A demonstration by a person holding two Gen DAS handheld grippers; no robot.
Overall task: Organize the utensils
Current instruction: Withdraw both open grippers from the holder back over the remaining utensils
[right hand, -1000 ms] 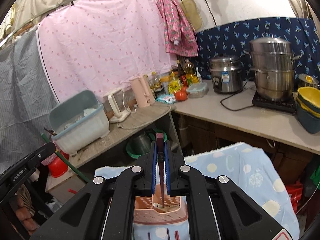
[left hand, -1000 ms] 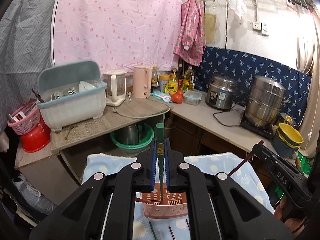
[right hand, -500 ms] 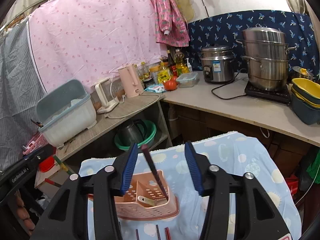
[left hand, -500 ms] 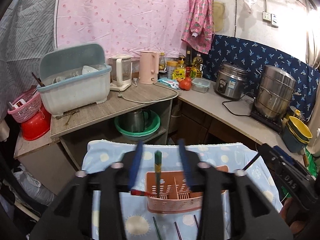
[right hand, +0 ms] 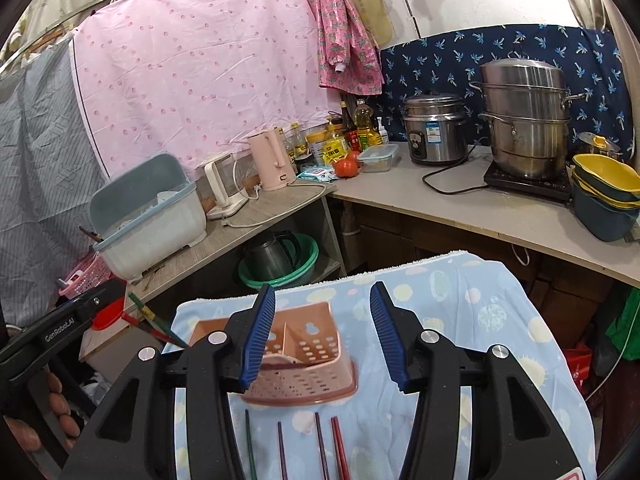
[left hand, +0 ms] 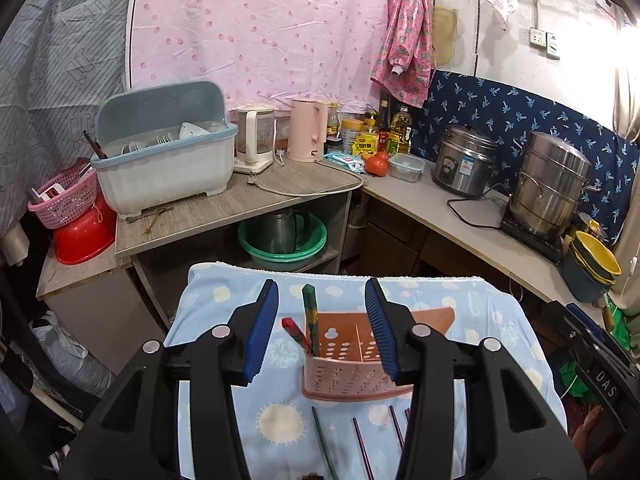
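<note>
Both your left gripper (left hand: 322, 334) and right gripper (right hand: 322, 334) hold nothing, jaws wide. The green chopstick (left hand: 311, 320) stands near upright in the holder (left hand: 352, 368), tip up; the red one (left hand: 296, 334) leans left.

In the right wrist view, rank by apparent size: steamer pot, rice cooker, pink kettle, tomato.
1. steamer pot
2. rice cooker
3. pink kettle
4. tomato

All stand along the far counters, so nearness hardly skews this.
</note>
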